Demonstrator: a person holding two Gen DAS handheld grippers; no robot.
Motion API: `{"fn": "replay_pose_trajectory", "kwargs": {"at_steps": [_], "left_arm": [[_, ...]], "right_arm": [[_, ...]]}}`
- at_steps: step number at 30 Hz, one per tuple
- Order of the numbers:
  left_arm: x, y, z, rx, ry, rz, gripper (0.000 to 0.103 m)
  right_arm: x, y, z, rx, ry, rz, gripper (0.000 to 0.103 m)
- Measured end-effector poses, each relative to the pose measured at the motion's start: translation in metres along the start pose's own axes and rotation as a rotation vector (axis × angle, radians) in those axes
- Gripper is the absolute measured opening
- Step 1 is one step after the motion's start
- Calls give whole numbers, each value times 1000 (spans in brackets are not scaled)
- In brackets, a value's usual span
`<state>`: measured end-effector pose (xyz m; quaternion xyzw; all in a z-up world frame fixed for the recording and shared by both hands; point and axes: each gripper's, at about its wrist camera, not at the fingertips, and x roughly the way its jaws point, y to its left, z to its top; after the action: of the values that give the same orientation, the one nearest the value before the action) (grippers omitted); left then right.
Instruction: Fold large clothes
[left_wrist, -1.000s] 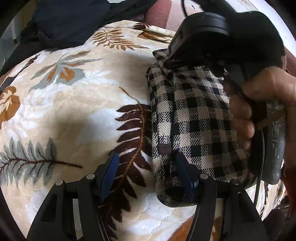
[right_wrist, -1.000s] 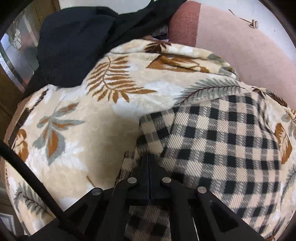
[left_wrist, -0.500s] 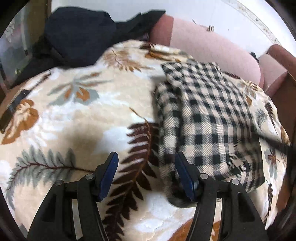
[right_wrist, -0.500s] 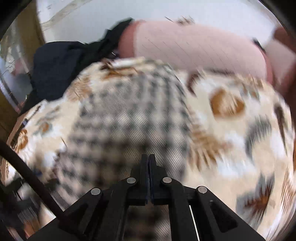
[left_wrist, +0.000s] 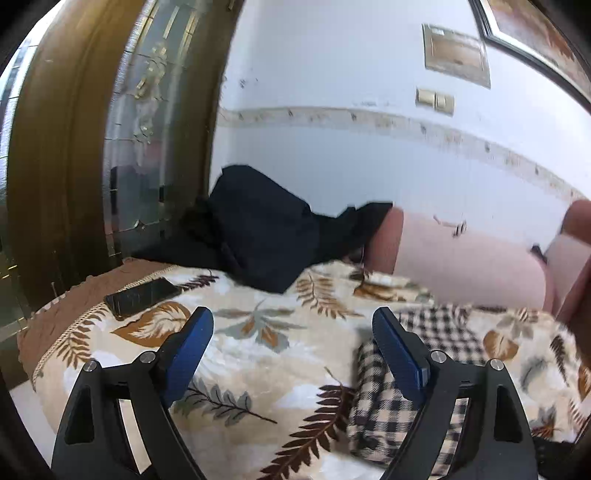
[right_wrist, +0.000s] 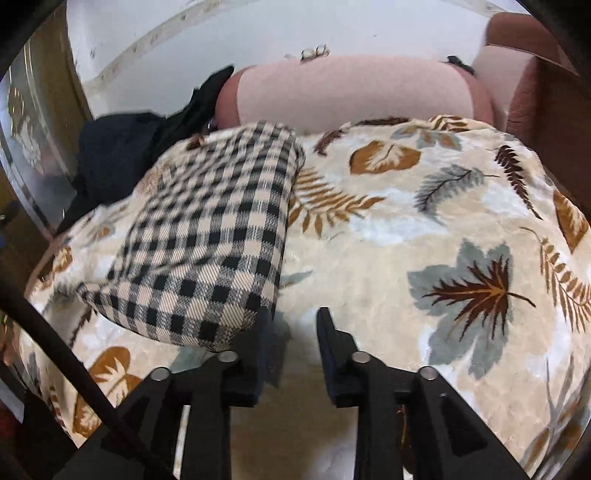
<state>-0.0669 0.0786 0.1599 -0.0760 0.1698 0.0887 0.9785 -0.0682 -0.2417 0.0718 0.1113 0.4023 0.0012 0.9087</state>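
Left wrist view gives us the left gripper with its jaws just opened wide, nothing between them; its right finger hides part of the one folded checked garment, which lies on the leaf-print blanket; one phone and one dark heap of clothing lie beyond, blurred. From the right wrist, the right gripper has its jaws just parted and empty, beside the garment's near corner; whether they touch we cannot tell.
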Motion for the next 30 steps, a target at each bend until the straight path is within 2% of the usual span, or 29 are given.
{"fn": "replay_pose_trajectory", "kwargs": {"at_steps": [1,3,9,12,14,17,20,24,26,29,30], "left_arm": [[-4,-2,-2,9,-4,6,89],[-7,-8,-8,45,4,10,90],[23,-42,-50,213,278,-85,90],[39,-47,-68,243,349,-75,90],[50,-45,-73,233,390,-72,90],[59,-40,-79,222,414,-52,90],[67,-39,-88,242,444,-32,90],[70,-38,-90,233,475,-52,90],[70,-40,-90,233,482,-66,90],[67,-43,-92,245,488,-86,90],[66,-45,-94,251,490,-90,90]], "right_arm": [[-1,2,-1,2,-1,4,47],[-2,9,-4,-3,-2,16,50],[3,37,-14,-92,-9,-26,50],[7,52,-6,-110,-25,-8,50],[10,66,7,-110,-56,51,50],[24,82,11,-143,-52,109,47],[55,90,-5,-180,56,111,47],[42,108,-24,-323,87,80,47],[26,108,-31,-331,52,45,47],[12,96,-30,-265,-5,-41,47],[10,92,-27,-241,-18,-68,50]]}}
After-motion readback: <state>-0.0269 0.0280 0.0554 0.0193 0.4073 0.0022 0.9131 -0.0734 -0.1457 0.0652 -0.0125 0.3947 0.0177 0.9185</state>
